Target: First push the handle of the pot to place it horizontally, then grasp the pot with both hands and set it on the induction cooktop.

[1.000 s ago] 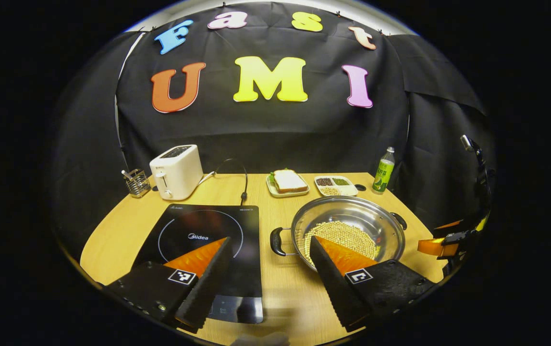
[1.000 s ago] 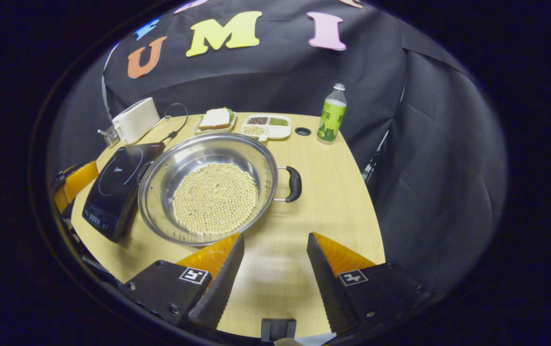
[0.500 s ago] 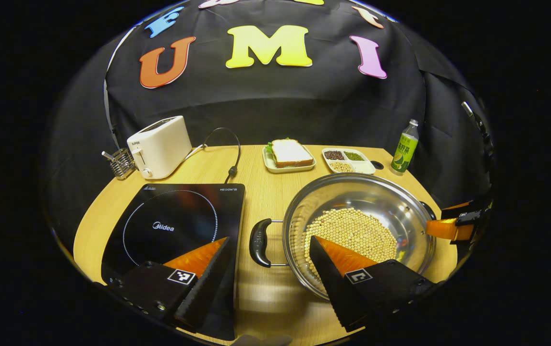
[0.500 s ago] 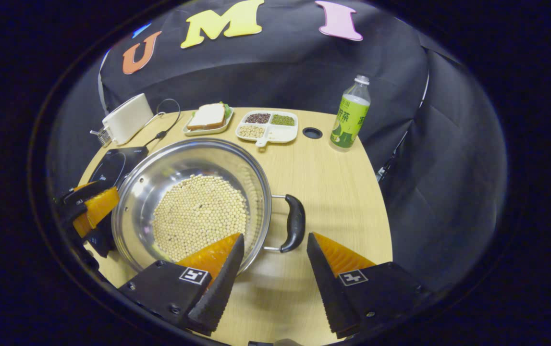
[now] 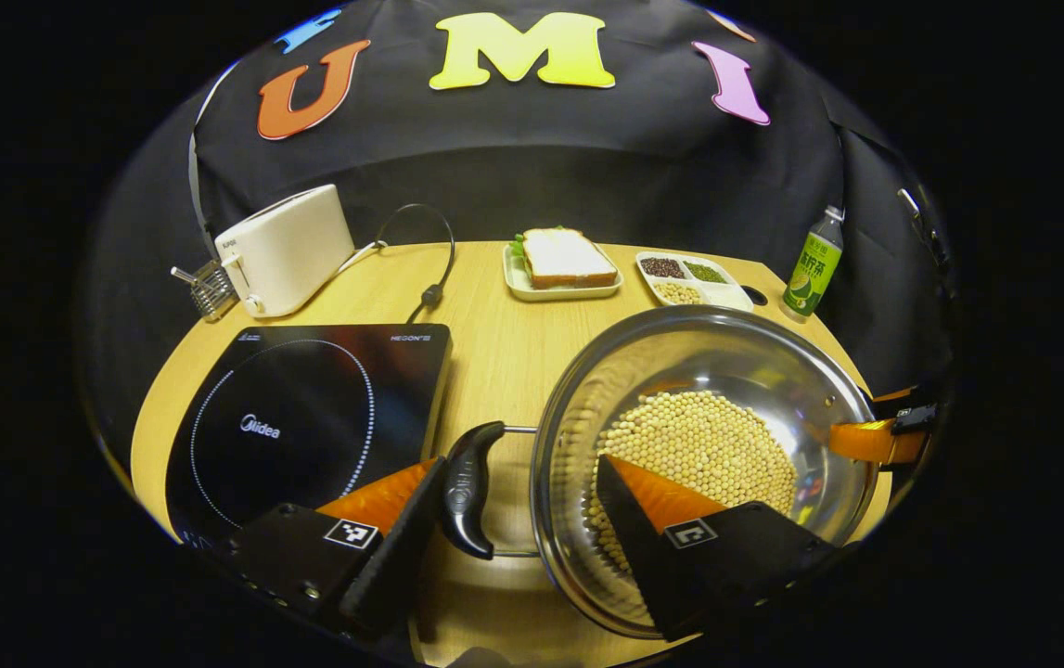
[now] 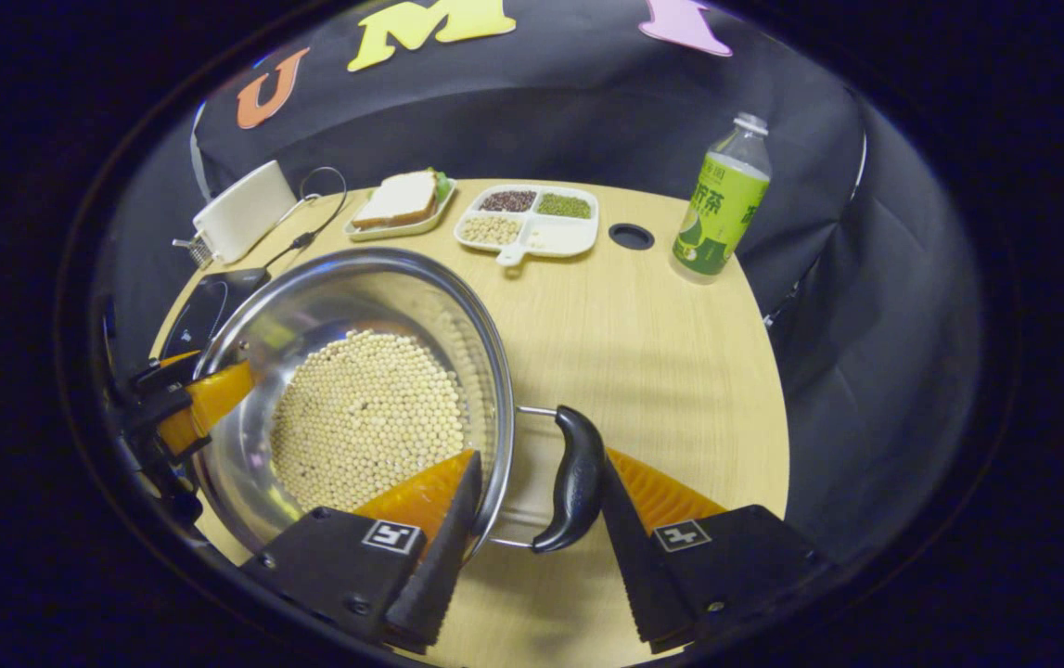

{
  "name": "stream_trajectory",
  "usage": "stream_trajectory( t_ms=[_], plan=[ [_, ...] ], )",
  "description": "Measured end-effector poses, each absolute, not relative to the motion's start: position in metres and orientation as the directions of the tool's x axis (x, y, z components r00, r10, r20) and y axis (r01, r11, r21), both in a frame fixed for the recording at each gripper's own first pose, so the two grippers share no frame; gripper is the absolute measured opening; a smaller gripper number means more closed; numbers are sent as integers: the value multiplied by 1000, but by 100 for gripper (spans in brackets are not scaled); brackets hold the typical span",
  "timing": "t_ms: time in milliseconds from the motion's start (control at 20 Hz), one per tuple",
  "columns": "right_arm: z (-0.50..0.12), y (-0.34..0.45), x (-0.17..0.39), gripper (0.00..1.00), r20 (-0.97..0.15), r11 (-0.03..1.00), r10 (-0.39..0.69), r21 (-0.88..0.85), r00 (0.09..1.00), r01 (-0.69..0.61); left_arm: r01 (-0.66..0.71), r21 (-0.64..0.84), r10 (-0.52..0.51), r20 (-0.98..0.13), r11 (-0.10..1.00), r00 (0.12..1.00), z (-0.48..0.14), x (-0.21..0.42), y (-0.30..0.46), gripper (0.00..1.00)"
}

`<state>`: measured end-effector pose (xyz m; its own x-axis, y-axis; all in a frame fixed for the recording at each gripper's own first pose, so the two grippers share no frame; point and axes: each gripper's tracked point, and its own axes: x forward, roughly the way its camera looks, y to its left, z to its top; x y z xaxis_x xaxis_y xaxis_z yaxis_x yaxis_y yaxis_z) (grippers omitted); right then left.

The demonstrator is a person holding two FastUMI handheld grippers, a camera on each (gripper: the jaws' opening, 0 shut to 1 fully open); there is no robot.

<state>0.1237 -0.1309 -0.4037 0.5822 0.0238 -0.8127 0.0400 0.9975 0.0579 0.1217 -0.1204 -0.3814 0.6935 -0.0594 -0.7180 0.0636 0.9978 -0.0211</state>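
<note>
Both tongs, left tongs (image 5: 518, 506) and right tongs (image 6: 536, 501), gape wide, each straddling a pot (image 5: 708, 464) handle on the tabletop (image 6: 661, 343). Grasping step; next, judging, close, lift together toward the induction cooktop (image 5: 300, 417).

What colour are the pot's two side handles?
Both handles are black: one shows best in the left gripper view, the other in the right gripper view, on the steel pot.

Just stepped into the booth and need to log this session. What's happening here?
A person holds two grippers at a steel pot of pale beans on the wooden table. The left gripper straddles the pot's black left handle, open. The right gripper straddles the right handle, open. The black induction cooktop sits beside the pot.
</note>
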Motion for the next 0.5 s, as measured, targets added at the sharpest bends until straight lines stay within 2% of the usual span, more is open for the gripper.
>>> stream_trajectory(
  t_ms=[50, 100, 150, 350, 500],
  plan=[
    [-405, -131, 124, 72, -818, 997, 27, 63, 574, 42, 56, 7, -33, -725, 998, 688, -381, 121, -116, 77],
    [-405, -131, 123, 71, -823, 996, 32, 73, 568, 49, 51, 16, -23, -729, 999, 684, -382, 121, -113, 86],
    [-404, -131, 124, 69, -825, 995, 30, 79, 564, 63, 57, 16, -28, -731, 998, 682, -385, 123, -114, 73],
    [-405, -130, 123, 63, -836, 995, 23, 71, 548, 67, 81, 27, -34, -743, 996, 668, -385, 122, -113, 70],
    [-402, -131, 116, 60, -853, 995, 8, 59, 522, 81, 55, -36, -63, -778, 998, 626, -382, 117, -114, 66]
  ],
)
